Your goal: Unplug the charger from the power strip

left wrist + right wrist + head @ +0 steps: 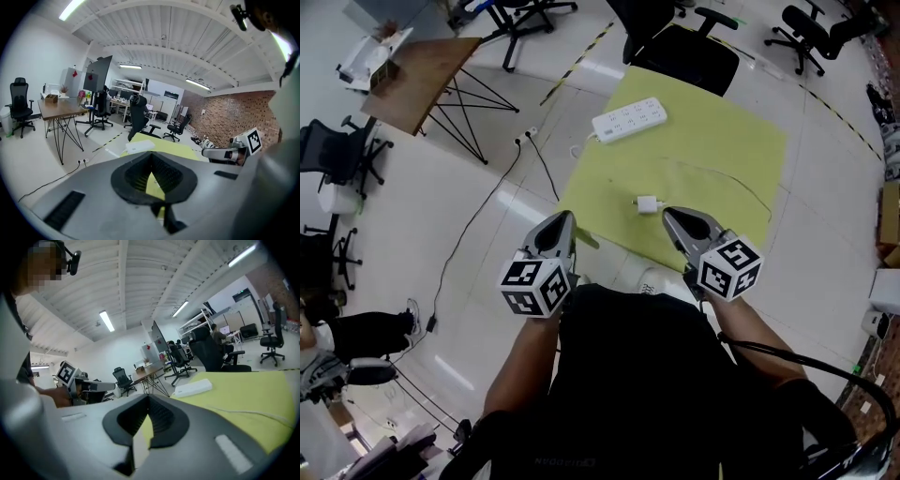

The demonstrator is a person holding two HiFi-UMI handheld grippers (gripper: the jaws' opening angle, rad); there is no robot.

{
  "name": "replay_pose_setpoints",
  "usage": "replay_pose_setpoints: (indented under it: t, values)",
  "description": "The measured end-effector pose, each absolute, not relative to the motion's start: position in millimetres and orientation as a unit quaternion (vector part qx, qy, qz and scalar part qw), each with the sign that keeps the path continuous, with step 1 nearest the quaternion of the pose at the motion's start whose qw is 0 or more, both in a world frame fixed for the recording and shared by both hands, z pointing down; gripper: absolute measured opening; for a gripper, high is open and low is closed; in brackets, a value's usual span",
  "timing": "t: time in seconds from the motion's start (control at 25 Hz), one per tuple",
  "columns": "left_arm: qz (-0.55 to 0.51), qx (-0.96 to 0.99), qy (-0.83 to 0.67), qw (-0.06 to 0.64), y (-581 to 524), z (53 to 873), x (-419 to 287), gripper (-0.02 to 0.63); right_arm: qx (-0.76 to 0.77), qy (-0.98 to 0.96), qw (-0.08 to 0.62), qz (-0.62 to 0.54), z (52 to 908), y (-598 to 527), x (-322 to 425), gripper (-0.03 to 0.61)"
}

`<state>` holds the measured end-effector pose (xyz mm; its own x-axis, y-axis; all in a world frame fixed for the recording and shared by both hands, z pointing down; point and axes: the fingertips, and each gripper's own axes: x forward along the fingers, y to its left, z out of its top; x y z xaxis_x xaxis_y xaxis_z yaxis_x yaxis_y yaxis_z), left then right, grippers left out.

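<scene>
The charger (648, 203) lies by itself on the yellow table (722, 141), near the edge closest to us. It is well apart from the strip (628, 119), which sits at the far side of the table. We see nothing plugged into the strip, so we think the pulling-out step is already done. A thin wire (722, 183) runs from the charger off to the right across the table. The left tongs (569, 216) and the right tongs (668, 216) are both held up close to our body, above the near edge of the table. Both are closed, tips together, with nothing between them. We think little is left to do. The next move only needs us to keep the tongs away from the charger and set them to rest without bumping the wire. Some things are hard to see. The charger's metal pins do not show, so we cannot tell which way it lies. We lose the far end of the thin wire on the yellow. Both gripper views show the strip far off, but not the charger, which is hidden below the jaws. The strip's holes are too small to see well.
</scene>
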<state>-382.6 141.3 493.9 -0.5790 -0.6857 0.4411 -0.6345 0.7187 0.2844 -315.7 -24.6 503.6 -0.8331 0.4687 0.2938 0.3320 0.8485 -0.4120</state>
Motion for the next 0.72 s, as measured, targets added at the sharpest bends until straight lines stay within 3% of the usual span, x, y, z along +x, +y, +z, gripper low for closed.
replay_pose_setpoints:
  t: [0.72]
  values:
    - [-0.03, 0.521, -0.816, 0.249, 162, 475, -365, 0.005, -0.095, -0.961, 0.202, 0.164, 485, 47, -280, 0.002]
